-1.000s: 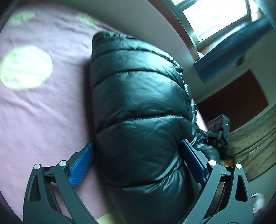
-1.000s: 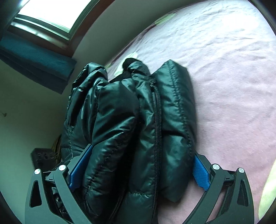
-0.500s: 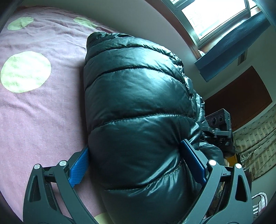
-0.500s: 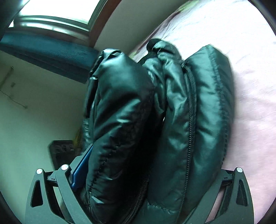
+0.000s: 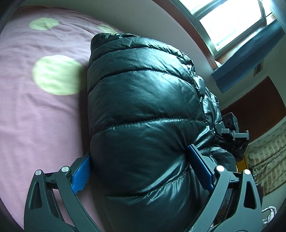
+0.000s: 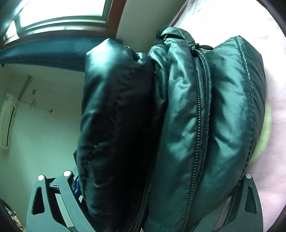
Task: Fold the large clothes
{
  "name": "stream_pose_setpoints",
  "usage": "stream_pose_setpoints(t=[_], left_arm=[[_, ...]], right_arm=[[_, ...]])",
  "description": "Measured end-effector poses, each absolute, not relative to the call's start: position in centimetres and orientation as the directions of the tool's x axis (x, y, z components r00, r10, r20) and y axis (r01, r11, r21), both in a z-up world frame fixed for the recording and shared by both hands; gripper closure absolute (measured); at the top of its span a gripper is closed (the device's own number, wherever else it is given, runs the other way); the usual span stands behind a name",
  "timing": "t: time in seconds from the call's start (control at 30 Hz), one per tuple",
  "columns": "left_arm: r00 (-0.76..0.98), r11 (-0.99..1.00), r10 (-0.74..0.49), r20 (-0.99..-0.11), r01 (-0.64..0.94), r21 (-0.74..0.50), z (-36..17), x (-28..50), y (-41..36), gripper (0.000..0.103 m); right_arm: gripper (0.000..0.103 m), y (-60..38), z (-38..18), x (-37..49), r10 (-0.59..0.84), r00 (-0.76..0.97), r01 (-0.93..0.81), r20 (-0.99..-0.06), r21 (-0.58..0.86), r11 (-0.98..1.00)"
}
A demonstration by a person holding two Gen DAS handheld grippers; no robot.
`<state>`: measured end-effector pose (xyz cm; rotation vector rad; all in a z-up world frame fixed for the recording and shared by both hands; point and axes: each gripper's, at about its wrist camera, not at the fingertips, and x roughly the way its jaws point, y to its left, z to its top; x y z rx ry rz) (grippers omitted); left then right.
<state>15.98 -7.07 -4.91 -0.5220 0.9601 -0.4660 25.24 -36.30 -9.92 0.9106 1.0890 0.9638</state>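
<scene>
So the big change over the last second: the folded puffer jacket [image 5: 143,110] has come up off the bed [image 5: 32,114]. A second ago the bundle lay low on the pink sheet, and now it's tipped up and much closer to both cameras, with wall and window [image 6: 59,16] behind its top end in the right wrist view where there used to be sheet. To me that says the folding itself is basically finished and this is the carry-it-somewhere part.

Left gripper [image 5: 141,169] is spread wide and clamped across the thick quilted stack, blue pads [image 5: 81,175] pressing into the shiny fabric on both sides. Right gripper [image 6: 153,185] is doing the same from the other end, squeezing several layers together with the zipper [image 6: 202,110] running up the middle. Its one blue pad barely peeks out on the left side and the other is buried under fabric, so it's a deep bite. You can also spot the right gripper's camera block in the left wrist view, just past the jacket's far side.

The jacket sits above the bed, apparently near the edge that runs along the wall, with a green dot [image 5: 55,75] of the sheet peeking out beside it.

Worry: slick puffy fabric, fat bundle. If either squeeze eases, I'd guess the layers spring open and the fold's gone.
</scene>
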Motion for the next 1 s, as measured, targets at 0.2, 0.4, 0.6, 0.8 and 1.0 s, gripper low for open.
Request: stream_pose_setpoints(t=[0.2, 0.4, 0.6, 0.8, 1.0], left_arm=[[0.544, 0.832, -0.515, -0.663, 0.133, -0.538, -3.5, 14.4, -6.1, 0.006], [0.57, 0.867, -0.47, -0.673, 0.158, -0.472, -1.8, 14.4, -7.7, 0.006], [0.574, 0.889, -0.435, -0.694, 0.153, -0.43, -1.4, 15.5, -9.1, 0.006], [0.57, 0.899, -0.419, -0.707, 0.15, -0.412, -0.7, 15.7, -9.6, 0.006], [0.561, 0.932, -0.358, -0.746, 0.176, -0.315, -0.3, 15.6, -11.9, 0.006]], right_arm=[[0.006, -33.5, -8.1, 25.6, 0.889, 0.178, -0.185, -0.422, 0.873, 0.452], [0.006, -36.0, -3.7, 23.5, 0.675, 0.338, -0.121, -0.656, 0.681, 0.722], [0.006, -36.9, 3.3, 21.1, 0.526, 0.54, -0.192, -0.657, 0.513, 0.837], [0.006, -33.8, 4.7, 24.0, 0.728, 0.396, -0.35, -0.56, 0.641, 0.683], [0.007, -34.8, -1.3, 26.8, 0.655, 0.308, -0.24, -0.69, 0.61, 0.755]])
